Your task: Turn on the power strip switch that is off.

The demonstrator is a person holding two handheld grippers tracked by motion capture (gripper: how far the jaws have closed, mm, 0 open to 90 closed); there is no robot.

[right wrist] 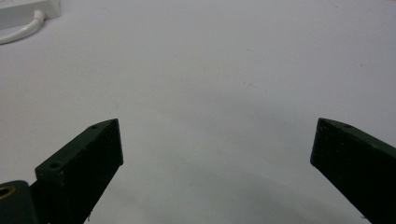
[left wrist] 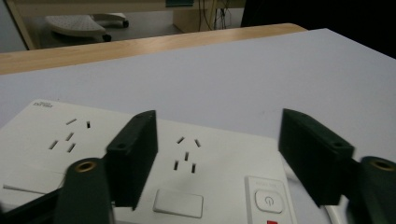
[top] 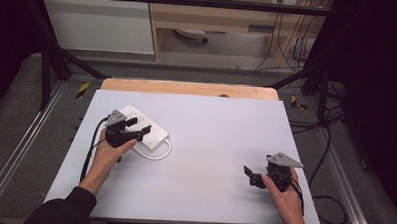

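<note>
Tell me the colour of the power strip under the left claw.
White power strip, clearest in the left gripper view.

Left gripper (top: pixel 138 126) with jaws spread wide, far forward; right gripper (top: pixel 249 174) likewise agape, near the person

Lab: framed test table (top: pixel 193 192), cables (top: pixel 330 146)

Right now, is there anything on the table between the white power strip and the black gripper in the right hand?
No: the high view shows bare grey tabletop between white power strip and right gripper.
</note>
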